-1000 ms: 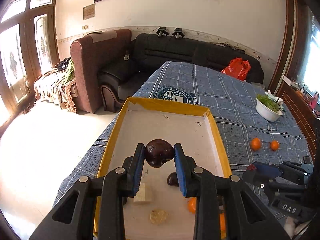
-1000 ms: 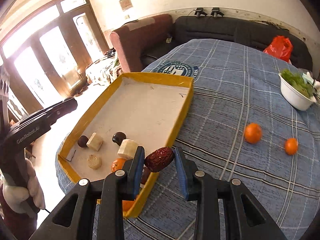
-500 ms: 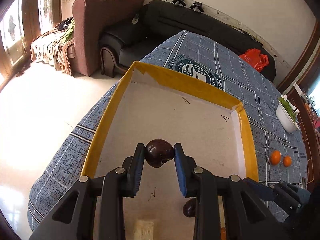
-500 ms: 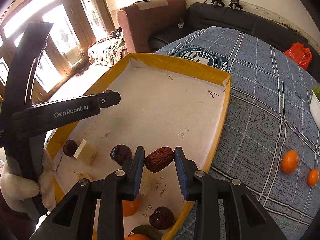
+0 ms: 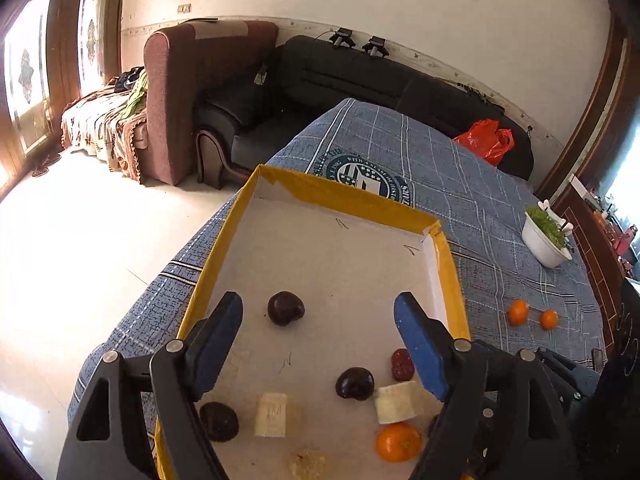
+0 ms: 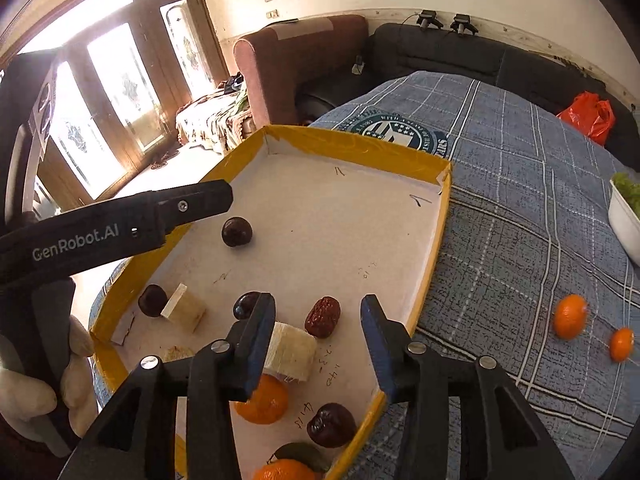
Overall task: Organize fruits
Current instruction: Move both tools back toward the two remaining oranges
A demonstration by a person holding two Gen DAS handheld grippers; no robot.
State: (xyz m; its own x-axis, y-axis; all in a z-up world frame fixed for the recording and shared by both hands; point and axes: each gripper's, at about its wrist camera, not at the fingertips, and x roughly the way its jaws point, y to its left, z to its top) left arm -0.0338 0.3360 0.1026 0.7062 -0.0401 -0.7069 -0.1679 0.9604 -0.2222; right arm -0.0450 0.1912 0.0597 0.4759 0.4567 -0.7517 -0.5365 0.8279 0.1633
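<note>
Both hand-held grippers spread wide, pinching nothing. Left hand-held gripper [image 5: 319, 332] over centre-bottom of frame, dark fruit [image 5: 285, 308] lying free on tray [image 5: 360, 200] floor between and just ahead of the fingers. Right hand-held gripper [image 6: 318, 328] likewise, red date [image 6: 323, 317] free on the tray floor between its fingers.

Step in hand, judged: releasing and clearing out. To do well:
- Lift straight up, jaws kept wide; no sideways sweep, round fruit likely to roll.
- Right side: white block [image 6: 290, 350] touching or just beside the left finger; avoid nudging on exit.
- Then out to the two oranges [image 6: 570, 317] loose on the tabletop [image 6: 520, 200], right of frame, well apart from the tray.
- Approach each orange from above, fingers either side, close gently; rolls easily on cloth.

View differences:
- Left view only: whole white bowl [image 5: 546, 238] of greens at right edge; second dark fruit [image 5: 355, 383] beside a white block; another dark one [image 5: 219, 421] at lower left; orange [image 5: 398, 441] in tray, bottom.
- Right view only: left gripper's side and the gloved hand [image 6: 60, 376] at left edge; dark fruit [image 6: 331, 425] and leafy orange [image 6: 286, 468] at tray's near corner, bottom centre; only the bowl's rim shows at right edge.
- Red bag [image 6: 588, 114] on the sofa in both.
</note>
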